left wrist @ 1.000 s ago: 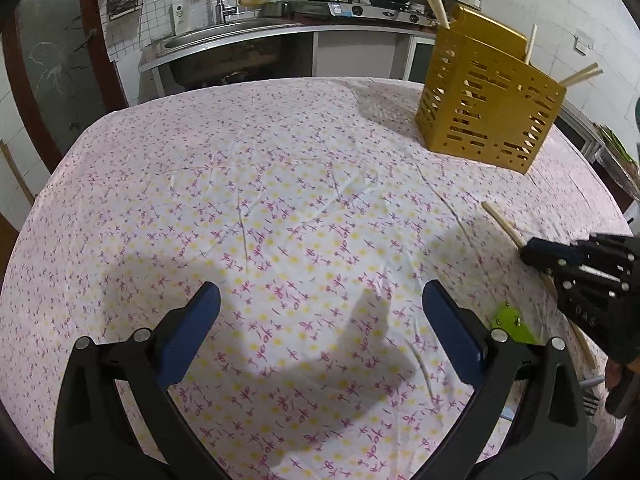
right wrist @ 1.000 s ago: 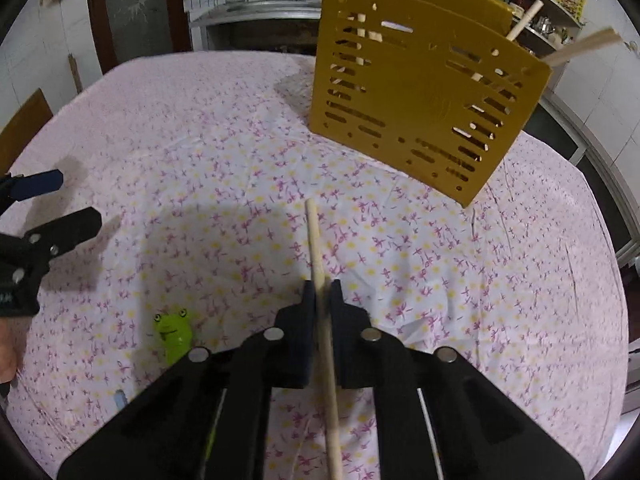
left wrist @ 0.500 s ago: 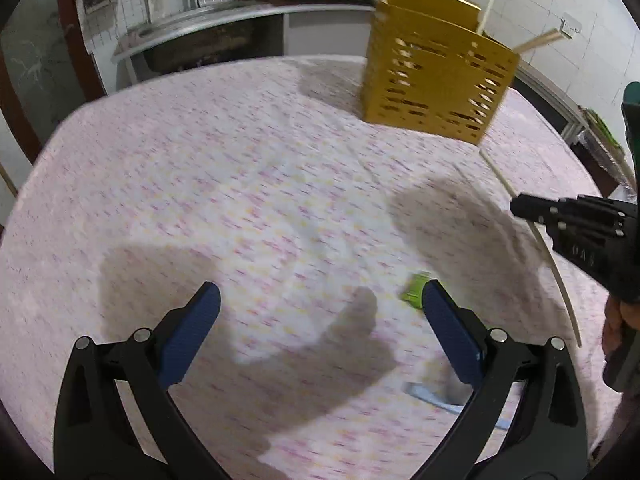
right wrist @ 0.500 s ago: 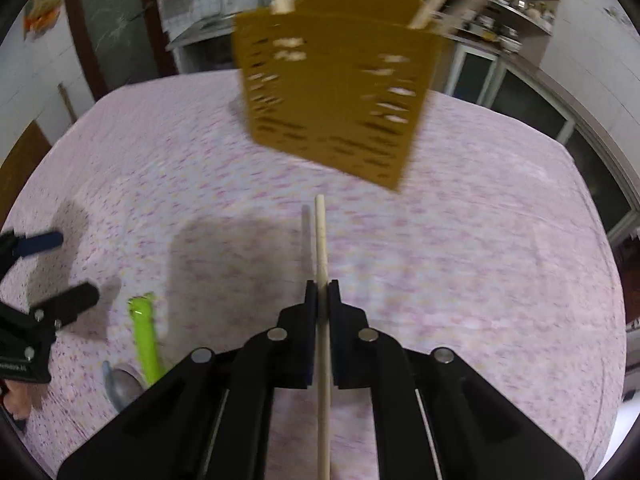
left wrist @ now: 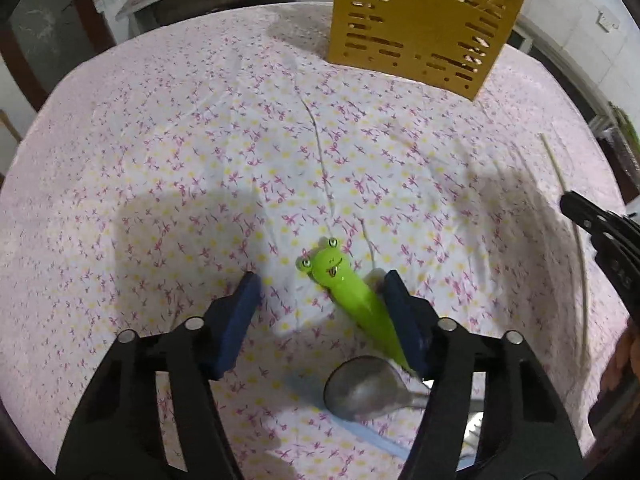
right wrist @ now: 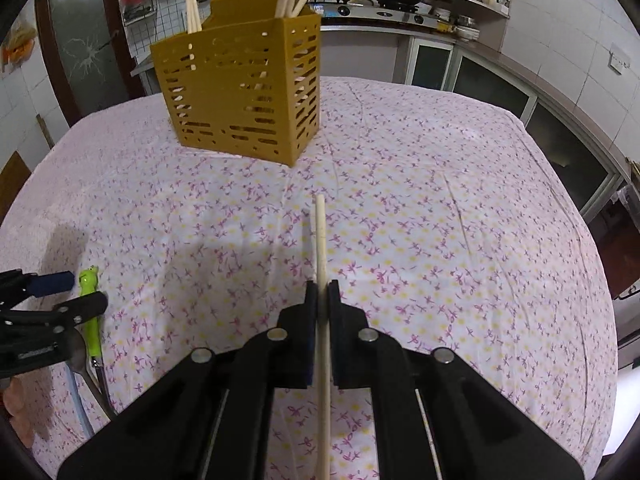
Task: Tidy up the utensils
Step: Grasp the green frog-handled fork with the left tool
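Right gripper [right wrist: 322, 294] is clamped tight on a single wooden chopstick [right wrist: 320, 236], the stick running straight out between the blue pads and lifted off the flowered tablecloth [right wrist: 440, 208]. Ahead of it and a little to the left stands the yellow slotted utensil holder [right wrist: 240, 92], upright on the cloth, with several chopsticks already poking out of its top. It is still well apart from the held stick's tip.

Over on the other side, the left gripper [left wrist: 318, 292] is down low over the green frog-handled utensil [left wrist: 348, 296], and its jaws have just been closing. They stand half open now: the frog handle lies slantwise between the pads, right against the right-hand one, with a clear gap to the left-hand one, so no squeeze on it yet. Just below the handle a metal spoon [left wrist: 368, 392] lies bowl-up on the cloth, partly under the gripper's right finger. At the right edge of the left wrist view the right gripper shows with its chopstick, blurred, and the holder sits at the far end of the table
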Motion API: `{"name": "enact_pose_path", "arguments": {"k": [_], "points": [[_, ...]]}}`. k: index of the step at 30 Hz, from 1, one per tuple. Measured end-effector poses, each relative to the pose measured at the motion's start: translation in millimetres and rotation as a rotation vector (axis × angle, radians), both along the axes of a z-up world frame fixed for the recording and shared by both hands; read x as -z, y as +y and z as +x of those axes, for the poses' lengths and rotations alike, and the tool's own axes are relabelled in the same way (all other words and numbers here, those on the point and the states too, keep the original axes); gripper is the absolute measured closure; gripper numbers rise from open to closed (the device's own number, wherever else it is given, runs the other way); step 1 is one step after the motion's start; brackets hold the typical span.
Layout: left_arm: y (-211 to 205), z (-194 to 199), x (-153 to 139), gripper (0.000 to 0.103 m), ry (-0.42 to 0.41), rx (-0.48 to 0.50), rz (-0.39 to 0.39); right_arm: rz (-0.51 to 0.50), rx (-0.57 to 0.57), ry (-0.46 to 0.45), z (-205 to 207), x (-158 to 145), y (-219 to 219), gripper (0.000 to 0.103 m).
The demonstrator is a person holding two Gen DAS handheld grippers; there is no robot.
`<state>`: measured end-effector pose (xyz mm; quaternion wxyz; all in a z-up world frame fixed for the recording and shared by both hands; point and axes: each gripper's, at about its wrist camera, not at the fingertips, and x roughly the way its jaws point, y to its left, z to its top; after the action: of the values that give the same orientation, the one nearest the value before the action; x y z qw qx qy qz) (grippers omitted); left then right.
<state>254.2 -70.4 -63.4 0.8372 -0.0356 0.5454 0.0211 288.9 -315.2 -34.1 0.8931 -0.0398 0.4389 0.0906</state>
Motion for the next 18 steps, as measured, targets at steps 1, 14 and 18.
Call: {"name": "enact_pose_path", "arguments": {"k": [1,14,18], "points": [[-2,0,-1,0.048,-0.002,-0.005,0.001,0.004,0.0,-0.003,-1,0,-1,0.097],[-7,41,-3,0.074,0.025,0.098,-0.02,0.024,0.011,-0.004,0,3,-5,0.097],[-3,52,-4,0.075,0.039,0.117,-0.037,0.026,0.024,-0.004,3,4,-3,0.097]]}}
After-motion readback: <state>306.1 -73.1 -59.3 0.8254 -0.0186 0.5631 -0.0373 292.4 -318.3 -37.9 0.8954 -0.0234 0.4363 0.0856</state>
